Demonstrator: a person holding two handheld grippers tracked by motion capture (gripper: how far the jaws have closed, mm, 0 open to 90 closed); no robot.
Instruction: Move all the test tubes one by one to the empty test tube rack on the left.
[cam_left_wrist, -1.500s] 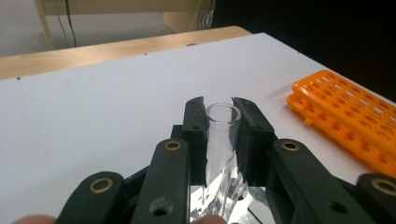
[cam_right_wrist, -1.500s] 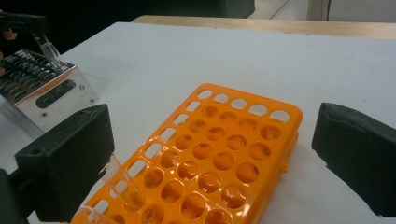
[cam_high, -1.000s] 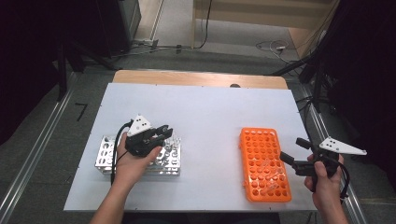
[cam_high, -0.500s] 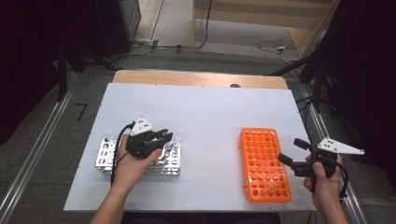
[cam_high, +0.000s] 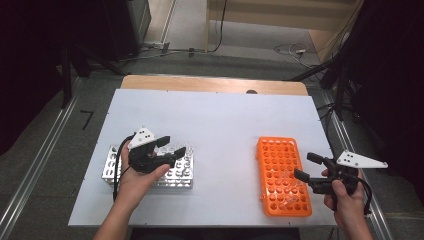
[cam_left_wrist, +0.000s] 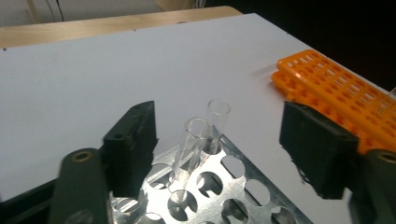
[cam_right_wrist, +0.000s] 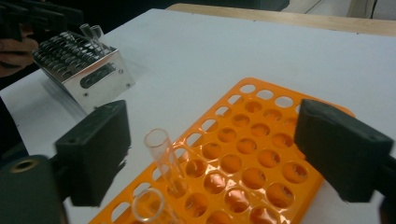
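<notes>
So the left tool (cam_high: 174, 148) was sitting over the metal rack (cam_high: 114, 165) on the left side of the white worktop (cam_high: 220, 125), and its jaws had just been opening. In the left gripper view they stood spread with a clear glass tube (cam_left_wrist: 192, 144) between them, pads off it on both sides. That tube stood in a rack hole, mouth up, long axis close to upright but leaning a bit toward the far right of that view. A second tube (cam_left_wrist: 216, 122) stood right behind it in the next hole, mouth up too, pretty much parallel to the first, and the two looked like they were touching or nearly so, couldn't tell which.

The right tool (cam_high: 305, 166) was at the right edge of the orange rack (cam_high: 278, 155), well apart from the metal one. Its jaws had just been closing a little but were spread wide, pinching nothing. In the right gripper view an orange-rack tube (cam_right_wrist: 164, 158) stood between the jaws without either pad on it, open end up, long axis tilted slightly toward the near left. Another tube mouth (cam_right_wrist: 148, 205) showed just in front of it at the bottom edge, mostly cut off.

The orange rack lay flat with its long side running away from the person.
</notes>
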